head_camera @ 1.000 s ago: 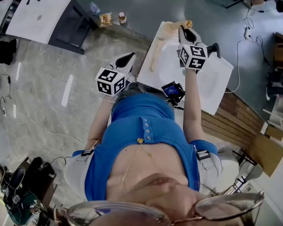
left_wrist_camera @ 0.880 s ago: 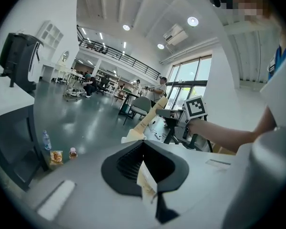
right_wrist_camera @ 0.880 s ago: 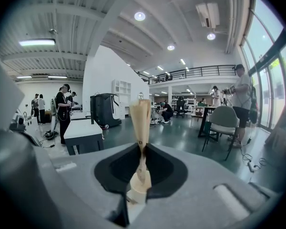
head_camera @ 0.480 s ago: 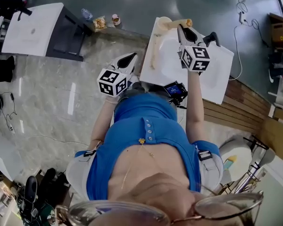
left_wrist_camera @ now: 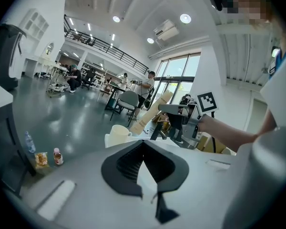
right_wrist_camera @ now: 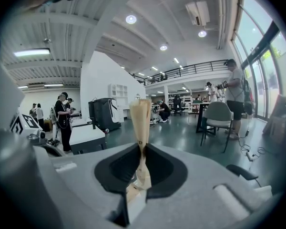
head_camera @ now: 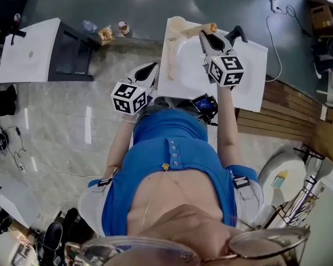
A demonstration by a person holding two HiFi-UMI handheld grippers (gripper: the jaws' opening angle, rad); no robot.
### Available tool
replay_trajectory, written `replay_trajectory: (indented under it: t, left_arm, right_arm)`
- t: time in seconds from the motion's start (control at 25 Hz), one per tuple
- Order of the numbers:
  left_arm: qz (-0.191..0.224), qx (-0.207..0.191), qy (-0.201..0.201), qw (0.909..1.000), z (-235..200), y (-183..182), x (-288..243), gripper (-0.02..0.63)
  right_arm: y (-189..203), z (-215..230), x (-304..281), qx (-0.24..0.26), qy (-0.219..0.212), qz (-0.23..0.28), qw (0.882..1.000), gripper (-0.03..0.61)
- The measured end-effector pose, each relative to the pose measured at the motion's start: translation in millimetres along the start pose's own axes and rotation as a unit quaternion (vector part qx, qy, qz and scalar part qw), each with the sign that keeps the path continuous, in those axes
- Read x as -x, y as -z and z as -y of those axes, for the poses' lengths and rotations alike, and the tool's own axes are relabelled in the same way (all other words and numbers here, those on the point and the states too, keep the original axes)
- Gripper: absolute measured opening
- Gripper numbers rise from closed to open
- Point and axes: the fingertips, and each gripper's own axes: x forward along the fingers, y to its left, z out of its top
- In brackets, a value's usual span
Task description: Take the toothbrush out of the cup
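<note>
Washbasin top (head_camera: 248,85): from where we stand, this white slab lies at about one o'clock, with the basin sunk into its middle. We judge it is only the working surface here.
Cup (head_camera: 176,22): it is cream-coloured and stands upright at the slab's eleven o'clock corner. That far spot is probably why our right arm is stretched out.
Toothbrush (right_wrist_camera: 140,116): it is a long tan stick in what looks like a paper wrap. In the head view it runs from the cup's rim out towards three o'clock. We cannot tell whether its far end is still inside the cup or just beside it.
Right gripper (head_camera: 205,36): it is clamped on the toothbrush near one end, and the wrapped length sticks out past the pads at twelve o'clock. We judge that a grip this low leaves the rest free to slide clear of the rim.
Left gripper (left_wrist_camera: 144,142): its jaws are clenched together on nothing. It hangs off the slab's nine o'clock edge, well apart from the cup. We judge it is kept there so the right one has room.
Step in hand: the lift-out, as we read it. Drawing the stick up and away from the cup would finish it.
</note>
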Motion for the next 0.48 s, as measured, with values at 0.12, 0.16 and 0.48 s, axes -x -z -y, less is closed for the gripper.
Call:
replay_trajectory:
  t: [0.12,0.16,0.48]
  left_arm:
    - [-0.006,-0.001,0.003,1.0000,14,0,-13,0.002]
    - [-0.007,-0.002,0.004,1.0000,19,0,-17,0.002]
    - [-0.022,-0.002,0.023,0.9995,72,9,-55,0.002]
  right_arm:
    - [4,8,13,-0.009,-0.007,-0.001,1.000,0.037]
    - [6,10,17,-0.012,-0.009,-0.003,1.000,0.037]
    - [25,37,51,-0.029,-0.030,-0.015,0.999,0.037]
